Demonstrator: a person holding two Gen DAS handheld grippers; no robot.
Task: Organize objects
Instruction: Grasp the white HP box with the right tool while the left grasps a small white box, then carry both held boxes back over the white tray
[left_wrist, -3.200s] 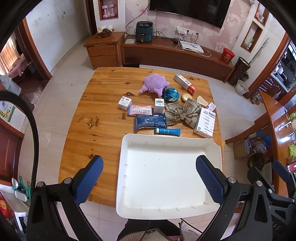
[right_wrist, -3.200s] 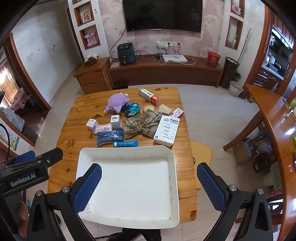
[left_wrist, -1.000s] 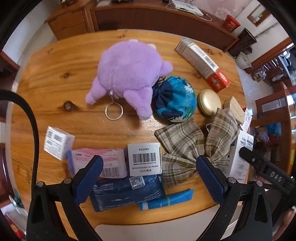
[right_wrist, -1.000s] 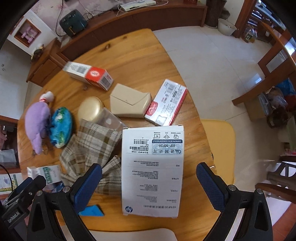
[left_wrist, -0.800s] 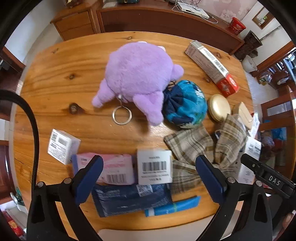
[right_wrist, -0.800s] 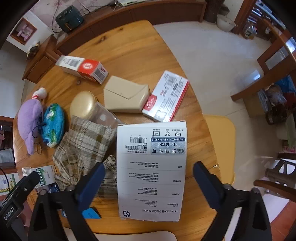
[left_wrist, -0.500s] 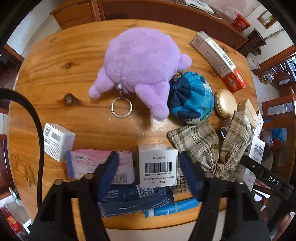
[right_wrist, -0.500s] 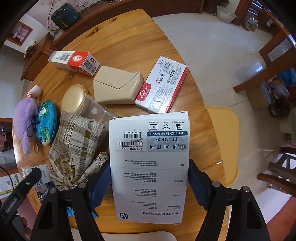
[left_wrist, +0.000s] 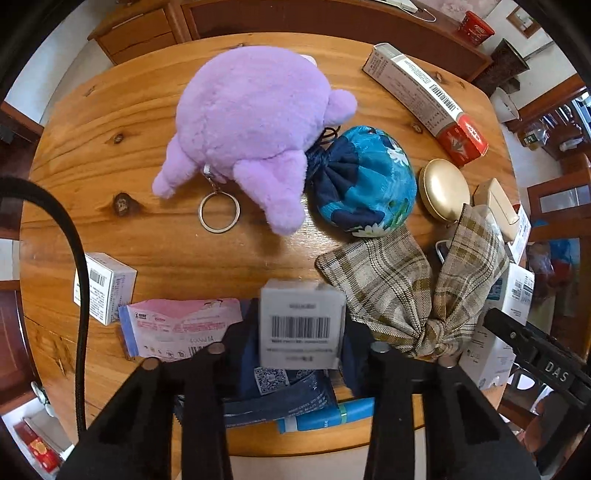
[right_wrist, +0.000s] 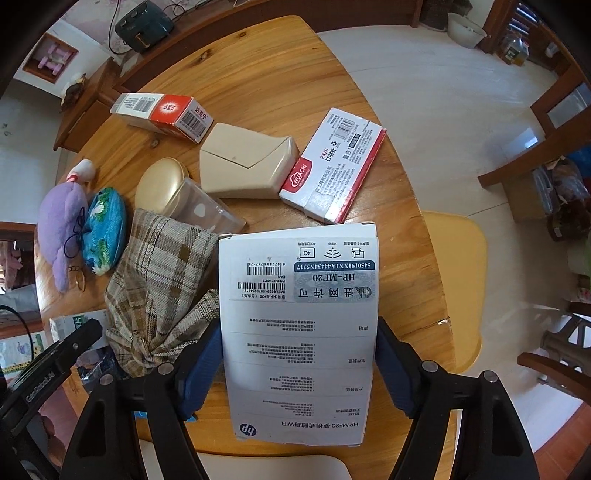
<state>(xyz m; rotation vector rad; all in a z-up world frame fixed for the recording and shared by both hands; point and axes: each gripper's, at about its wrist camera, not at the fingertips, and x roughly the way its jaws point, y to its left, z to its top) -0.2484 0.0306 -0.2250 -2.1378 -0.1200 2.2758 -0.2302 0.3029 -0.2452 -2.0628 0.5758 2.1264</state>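
Bright, even daylight fills both views, with black fisheye vignetting bending every corner. The small barcode box (left_wrist: 301, 326) at 6 o'clock is blurred; shadows stay soft.

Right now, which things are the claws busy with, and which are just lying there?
Busy with:
left claw around the small barcode box
right claw around the white HP box

Just lying there:
purple plush
blue pouch
plaid bow
gold case

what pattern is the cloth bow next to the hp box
Beige and brown plaid. The cloth bow shows best in the left wrist view, beside the hp box.
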